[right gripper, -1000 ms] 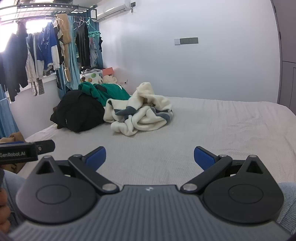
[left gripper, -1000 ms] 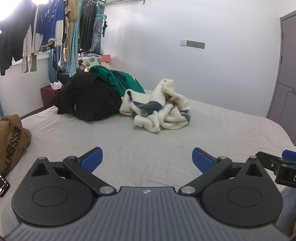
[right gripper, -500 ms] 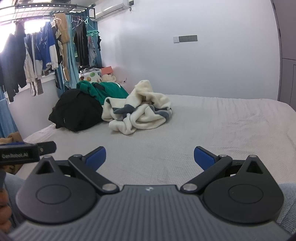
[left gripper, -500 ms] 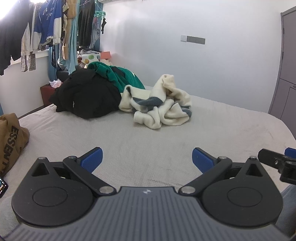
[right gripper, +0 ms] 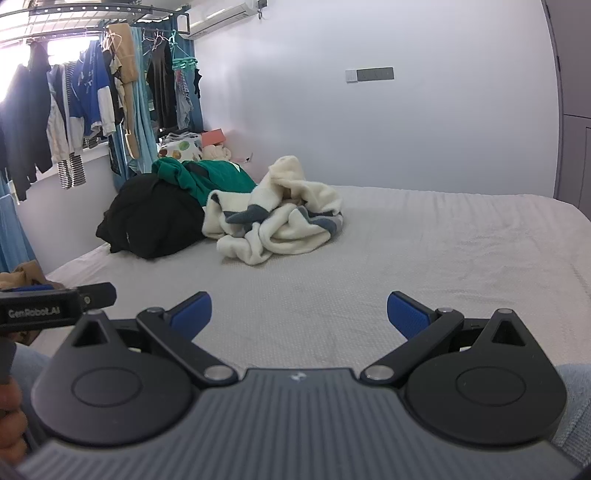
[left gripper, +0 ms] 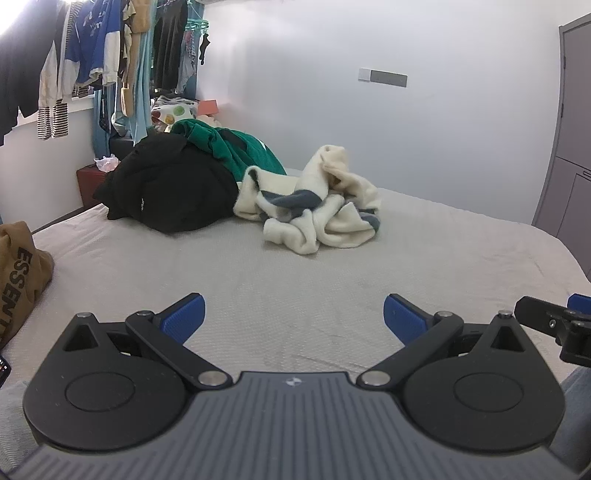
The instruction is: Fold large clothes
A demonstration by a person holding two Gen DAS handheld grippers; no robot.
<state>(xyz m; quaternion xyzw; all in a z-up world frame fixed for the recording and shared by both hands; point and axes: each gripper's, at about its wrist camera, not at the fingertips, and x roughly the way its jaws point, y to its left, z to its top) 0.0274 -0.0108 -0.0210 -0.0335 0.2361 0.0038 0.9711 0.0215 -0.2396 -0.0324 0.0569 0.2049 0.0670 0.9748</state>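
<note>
Over the last second both wide-open, empty tools, left gripper (left gripper: 293, 317) and right gripper (right gripper: 299, 314), were advanced slightly toward the crumpled cream garment (left gripper: 317, 206) lying mid-bed (left gripper: 258, 280); pickup judged not yet begun.

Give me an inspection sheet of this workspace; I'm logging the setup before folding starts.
Surface: bed with a pale textured cover, near part bare.
Job's things: cream fleece garment with grey patches, crumpled; black garment heaped to its left; green garment on top of the black one. None folded.
Clutter: brown printed garment at the bed's left edge.
Grippers: left gripper open, empty, above the bed; right gripper open, empty.
Cables: nothing seen.
Surroundings: clothes on a hanging rail at left, air conditioner high on the wall, wall switch panel, grey wardrobe at right.
</note>
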